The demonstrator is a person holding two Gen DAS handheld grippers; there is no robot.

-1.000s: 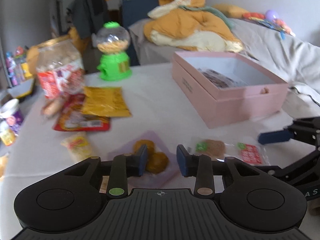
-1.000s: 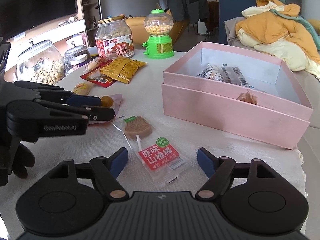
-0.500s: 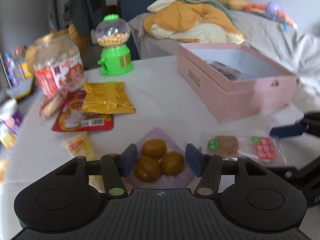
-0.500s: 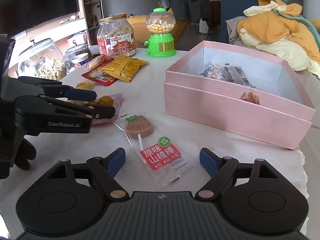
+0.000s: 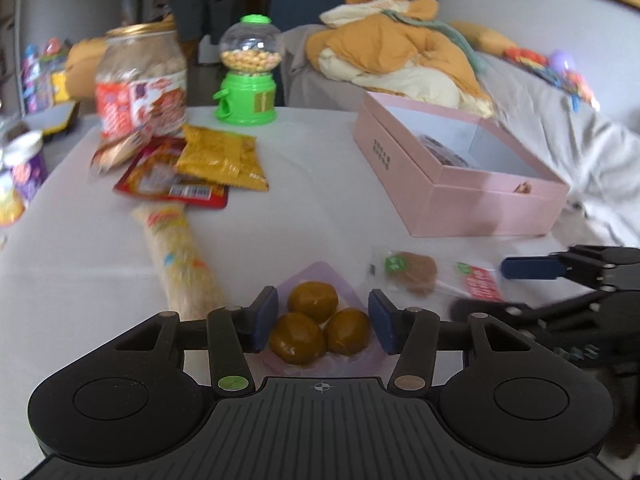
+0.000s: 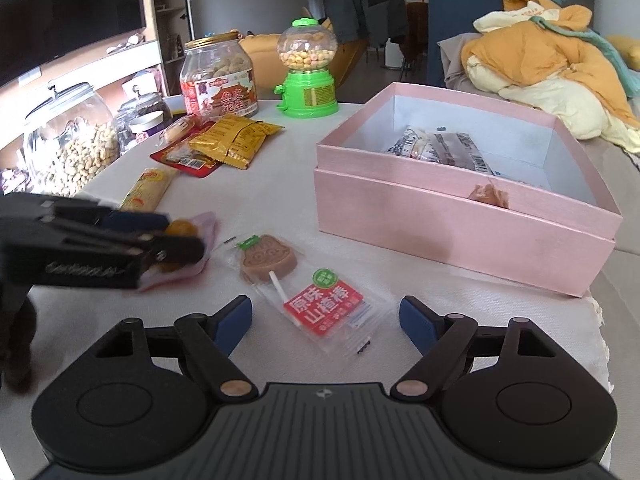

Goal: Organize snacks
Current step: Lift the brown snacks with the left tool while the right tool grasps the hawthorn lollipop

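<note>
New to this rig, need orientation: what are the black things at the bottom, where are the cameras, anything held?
Two handheld grippers, a fisheye camera on each looking along its jaws. Left gripper: jaws open either side of a clear pouch of three brown sweets, not clamped. Right gripper: open around a lollipop packet, flat on the table. Beyond sit a pink box already holding some packets, a yellow bag, a peanut jar and a green candy dispenser. Nothing is held.

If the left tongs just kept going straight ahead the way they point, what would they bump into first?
Probably the pouch of three brown sweets: it already lies between the open left tongs, so going straight on would push into it first.
</note>
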